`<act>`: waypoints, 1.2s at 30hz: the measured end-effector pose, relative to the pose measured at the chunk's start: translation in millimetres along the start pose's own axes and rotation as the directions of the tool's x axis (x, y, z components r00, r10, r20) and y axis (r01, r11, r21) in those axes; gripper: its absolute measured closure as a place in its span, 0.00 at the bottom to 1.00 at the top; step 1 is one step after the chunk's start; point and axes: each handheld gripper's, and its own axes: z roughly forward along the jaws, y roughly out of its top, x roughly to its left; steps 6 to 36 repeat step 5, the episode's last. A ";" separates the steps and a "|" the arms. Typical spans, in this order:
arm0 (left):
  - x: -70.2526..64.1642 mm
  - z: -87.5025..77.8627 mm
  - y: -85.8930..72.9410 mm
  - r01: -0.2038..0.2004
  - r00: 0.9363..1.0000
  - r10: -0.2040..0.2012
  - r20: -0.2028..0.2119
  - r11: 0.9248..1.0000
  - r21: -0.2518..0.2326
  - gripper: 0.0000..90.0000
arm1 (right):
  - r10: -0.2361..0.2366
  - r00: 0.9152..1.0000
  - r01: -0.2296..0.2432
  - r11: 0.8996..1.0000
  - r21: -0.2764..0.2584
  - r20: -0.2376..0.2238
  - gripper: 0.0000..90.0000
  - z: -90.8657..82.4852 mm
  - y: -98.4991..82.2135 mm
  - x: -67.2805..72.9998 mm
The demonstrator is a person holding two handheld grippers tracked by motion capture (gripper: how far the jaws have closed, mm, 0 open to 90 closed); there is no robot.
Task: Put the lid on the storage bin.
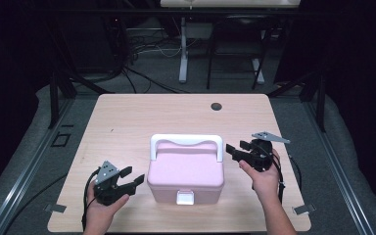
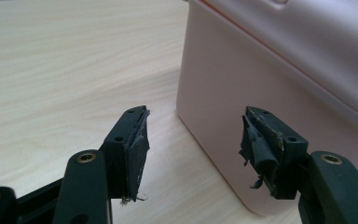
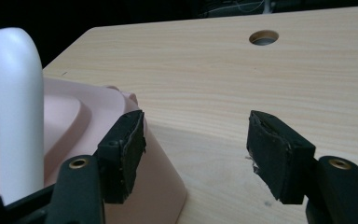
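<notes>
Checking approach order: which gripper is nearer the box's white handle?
Right. The right gripper sits open just off the right end of the white handle. The left gripper is open low by the pink box, near its front-left corner.

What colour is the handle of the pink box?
The handle is white, while the box is pink; the high view shows it best.

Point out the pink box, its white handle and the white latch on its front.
Pink box [image 1: 186, 169], high view, on the middle of its lid.
White handle [image 1: 186, 140], high view, on the middle of its top bar.
White latch [image 1: 185, 197], high view, on the middle of the clasp.
</notes>
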 end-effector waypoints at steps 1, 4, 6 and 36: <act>0.2 -0.4 0.7 -0.006 1.000 0.006 -0.005 1.000 0.001 0.46 | 0.000 1.000 0.000 1.000 0.000 0.000 0.41 0.0 0.0 0.0; 1.0 -1.4 2.0 0.024 1.000 -0.024 -0.013 0.999 0.029 0.45 | 0.015 1.000 -0.015 1.000 0.018 -0.011 0.45 0.4 0.1 -4.1; 1.0 -1.4 2.0 0.024 1.000 -0.024 -0.013 0.999 0.029 0.45 | 0.015 1.000 -0.015 1.000 0.018 -0.011 0.45 0.4 0.1 -4.1; 1.0 -1.4 2.0 0.024 1.000 -0.024 -0.013 0.999 0.029 0.45 | 0.015 1.000 -0.015 1.000 0.018 -0.011 0.45 0.4 0.1 -4.1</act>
